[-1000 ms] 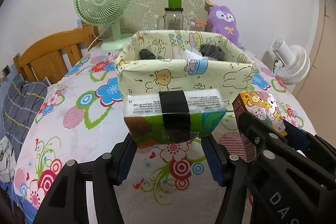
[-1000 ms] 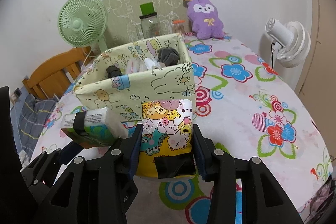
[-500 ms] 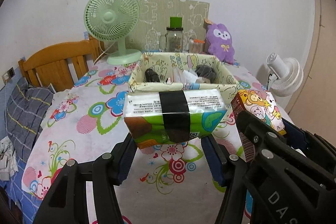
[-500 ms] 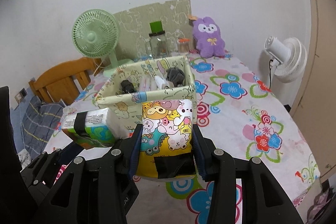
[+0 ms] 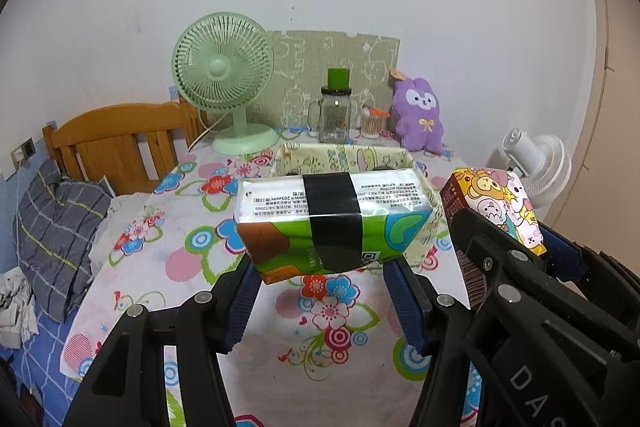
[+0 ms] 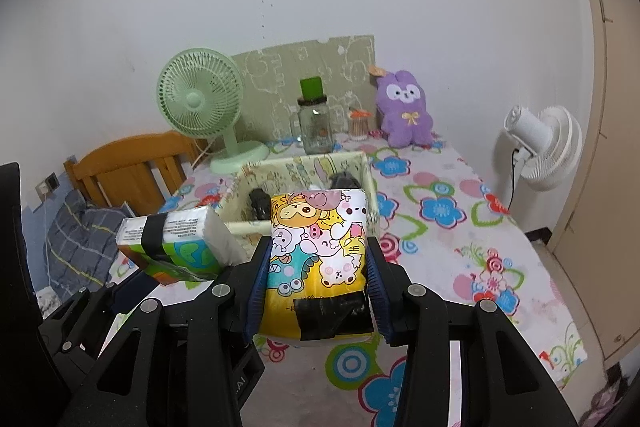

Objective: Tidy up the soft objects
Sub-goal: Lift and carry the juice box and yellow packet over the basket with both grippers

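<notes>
My left gripper (image 5: 324, 279) is shut on a green tissue pack (image 5: 334, 225) with a black tape band, held above the floral table; the pack also shows in the right wrist view (image 6: 176, 245). My right gripper (image 6: 316, 263) is shut on a yellow cartoon tissue pack (image 6: 318, 247), seen at the right of the left wrist view (image 5: 500, 203). Behind both packs stands a cartoon-print fabric basket (image 5: 344, 155) (image 6: 304, 167) holding dark rolled items (image 6: 260, 205). Both packs hang in front of the basket, above its rim level.
A green fan (image 5: 224, 75), a glass jar with a green lid (image 5: 336, 115), a purple plush (image 5: 418, 115) and a printed board stand at the back. A white fan (image 6: 540, 147) is right of the table. A wooden chair (image 5: 116, 147) and plaid cloth (image 5: 56, 223) are left.
Both grippers have risen and pulled back from the basket with their packs still held. The basket looks smaller and farther away now.
</notes>
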The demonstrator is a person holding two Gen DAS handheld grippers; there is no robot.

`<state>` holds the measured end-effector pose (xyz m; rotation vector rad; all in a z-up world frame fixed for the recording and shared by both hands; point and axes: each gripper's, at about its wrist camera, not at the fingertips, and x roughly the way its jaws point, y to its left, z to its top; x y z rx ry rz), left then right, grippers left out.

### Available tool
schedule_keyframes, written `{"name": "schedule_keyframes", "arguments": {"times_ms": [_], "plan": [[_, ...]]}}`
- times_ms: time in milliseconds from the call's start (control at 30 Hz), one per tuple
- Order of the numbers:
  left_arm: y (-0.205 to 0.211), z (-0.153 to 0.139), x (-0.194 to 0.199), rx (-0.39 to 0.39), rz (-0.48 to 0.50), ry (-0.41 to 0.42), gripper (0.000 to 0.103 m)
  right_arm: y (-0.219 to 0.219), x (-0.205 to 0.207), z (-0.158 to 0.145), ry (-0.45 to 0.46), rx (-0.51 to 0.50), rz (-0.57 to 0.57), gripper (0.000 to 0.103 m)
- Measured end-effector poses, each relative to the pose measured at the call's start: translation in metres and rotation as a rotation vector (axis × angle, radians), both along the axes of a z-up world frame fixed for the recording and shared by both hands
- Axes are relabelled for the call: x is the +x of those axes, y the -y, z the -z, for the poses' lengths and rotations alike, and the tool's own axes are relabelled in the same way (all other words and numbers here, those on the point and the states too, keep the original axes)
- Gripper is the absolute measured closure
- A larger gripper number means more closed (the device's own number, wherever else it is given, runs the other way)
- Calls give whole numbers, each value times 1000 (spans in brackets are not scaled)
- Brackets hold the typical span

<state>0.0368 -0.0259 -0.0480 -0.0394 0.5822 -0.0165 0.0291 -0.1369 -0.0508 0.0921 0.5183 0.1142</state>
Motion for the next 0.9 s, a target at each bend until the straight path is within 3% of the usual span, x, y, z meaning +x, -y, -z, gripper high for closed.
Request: {"name": "schedule_keyframes", "arguments": {"times_ms": [533, 900], "plan": [[-5, -38, -1, -1, 11, 89, 40, -5, -7, -42, 93, -13, 5, 55], [-6, -41, 14, -10, 15, 84, 40, -8, 11, -47, 93, -16, -13, 55]]}}
